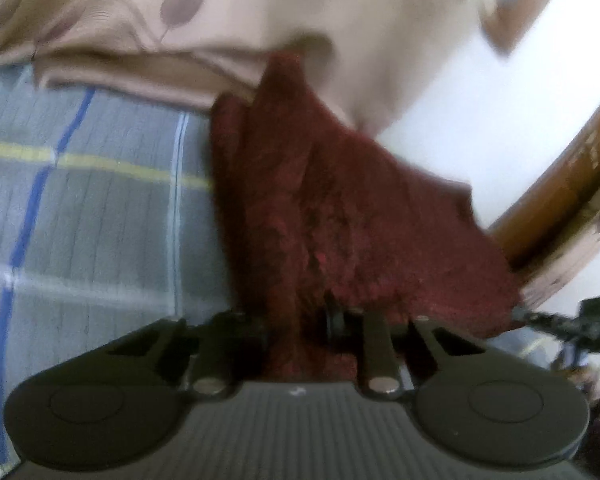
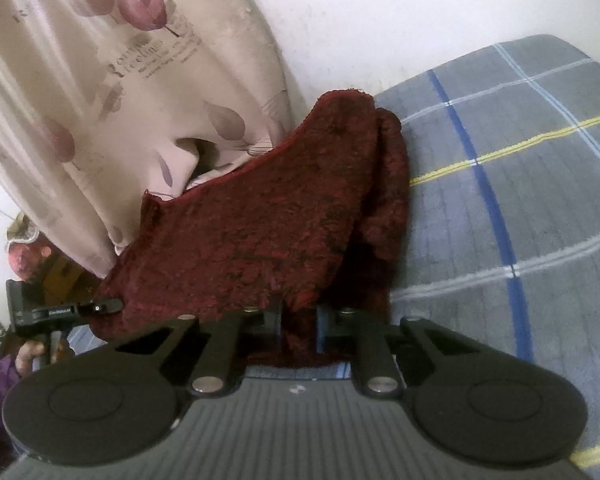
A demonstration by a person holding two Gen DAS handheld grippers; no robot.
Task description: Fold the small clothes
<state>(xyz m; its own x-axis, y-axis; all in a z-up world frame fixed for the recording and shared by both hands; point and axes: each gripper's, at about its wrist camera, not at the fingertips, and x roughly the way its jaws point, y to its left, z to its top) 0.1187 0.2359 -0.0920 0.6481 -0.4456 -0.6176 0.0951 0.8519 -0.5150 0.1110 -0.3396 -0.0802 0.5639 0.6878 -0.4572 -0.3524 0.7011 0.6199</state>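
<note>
Left gripper pinches a near corner of the dark red cloth; the fabric bunches between its fingers. Right gripper likewise pinches another near edge of the cloth, and the left gripper shows at that view's left margin, level with the cloth's far corner. Cloth is stretched between both grippers, partly folded over itself, lying on a grey plaid blanket beside a beige leaf-print sheet; left view blurred.
</note>
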